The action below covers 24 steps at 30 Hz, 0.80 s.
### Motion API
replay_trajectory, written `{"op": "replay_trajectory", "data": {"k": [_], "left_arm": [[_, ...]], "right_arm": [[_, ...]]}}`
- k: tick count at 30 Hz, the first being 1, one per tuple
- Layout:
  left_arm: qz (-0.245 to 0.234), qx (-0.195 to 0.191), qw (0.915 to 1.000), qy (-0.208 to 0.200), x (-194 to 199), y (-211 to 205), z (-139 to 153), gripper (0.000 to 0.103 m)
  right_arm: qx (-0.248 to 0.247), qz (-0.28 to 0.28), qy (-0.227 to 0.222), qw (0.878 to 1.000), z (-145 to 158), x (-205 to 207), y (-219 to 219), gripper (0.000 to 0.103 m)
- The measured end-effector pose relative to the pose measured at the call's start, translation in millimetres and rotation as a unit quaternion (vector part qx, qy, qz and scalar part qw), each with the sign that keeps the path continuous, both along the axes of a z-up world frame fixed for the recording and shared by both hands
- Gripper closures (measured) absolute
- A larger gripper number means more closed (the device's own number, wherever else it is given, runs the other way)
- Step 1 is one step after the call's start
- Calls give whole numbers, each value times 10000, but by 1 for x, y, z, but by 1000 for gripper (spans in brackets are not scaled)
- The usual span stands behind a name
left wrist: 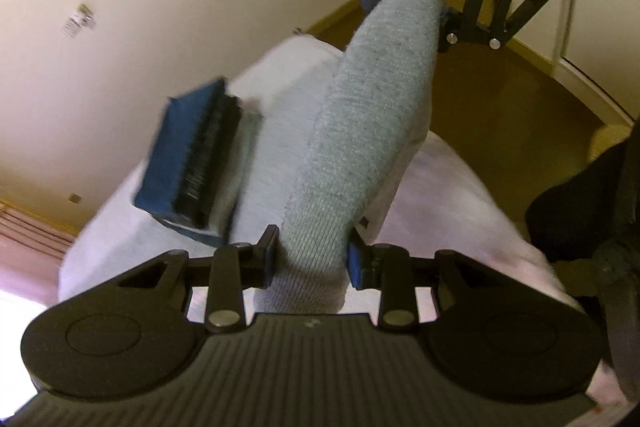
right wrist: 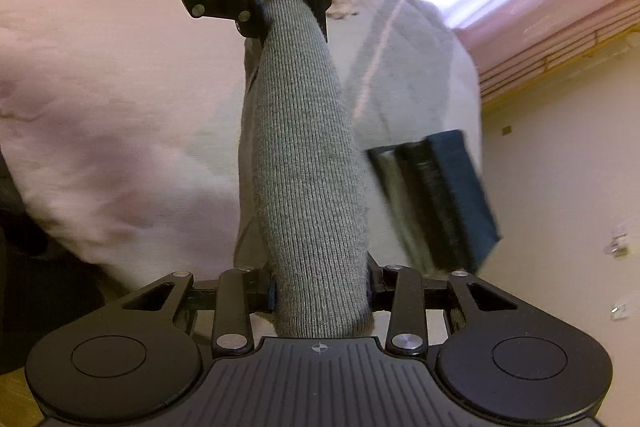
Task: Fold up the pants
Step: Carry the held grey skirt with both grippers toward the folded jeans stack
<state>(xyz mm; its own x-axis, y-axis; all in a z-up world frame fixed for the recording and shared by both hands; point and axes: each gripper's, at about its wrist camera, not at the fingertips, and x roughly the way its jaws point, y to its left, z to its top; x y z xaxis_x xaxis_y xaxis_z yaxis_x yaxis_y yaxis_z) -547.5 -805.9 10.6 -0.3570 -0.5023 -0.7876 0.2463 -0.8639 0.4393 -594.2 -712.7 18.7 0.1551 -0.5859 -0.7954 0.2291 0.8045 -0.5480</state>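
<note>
The grey knit pants (left wrist: pixel 360 131) are bunched into a thick roll stretched between my two grippers, above a bed with a pale pink cover (left wrist: pixel 460 195). My left gripper (left wrist: pixel 312 259) is shut on the near end of the roll. At the far end my right gripper (left wrist: pixel 412 7) is shut on the fabric. The right wrist view shows the same roll (right wrist: pixel 304 155) running from my right gripper (right wrist: pixel 320 291) to my left gripper (right wrist: pixel 284 7). More of the pants hangs below the roll and ends in a blurred dark blue and black band (left wrist: pixel 188 155) (right wrist: pixel 448 199).
A cream wall (left wrist: pixel 80 27) with small sockets fills one side. Brown floor (left wrist: pixel 500 87) shows beyond the bed, and a dark chair (left wrist: pixel 580 207) stands by the bed's edge. Bright window light and a slatted pink panel (right wrist: pixel 552 43) lie past the bed.
</note>
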Motion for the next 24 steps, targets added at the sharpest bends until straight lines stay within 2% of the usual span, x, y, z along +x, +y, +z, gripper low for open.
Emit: {"op": "replay_trajectory", "data": {"k": [7, 14, 18, 21, 24], "left_arm": [[426, -517, 9977, 87, -49, -125, 31, 74], [1200, -641, 9906, 127, -105, -280, 33, 74], [1548, -700, 9854, 79, -125, -361, 26, 74], [1669, -1015, 9807, -49, -135, -407, 13, 74], [1698, -1484, 9741, -154, -141, -429, -29, 74]], "right_arm": [[-519, 488, 17, 9975, 31, -46, -136, 69], [-827, 1176, 57, 9896, 34, -98, -311, 69], [-855, 1392, -49, 9865, 28, -114, -405, 69], [-1121, 1474, -85, 9827, 17, -114, -455, 69], [-1625, 1567, -110, 9741, -17, -117, -477, 69]]}}
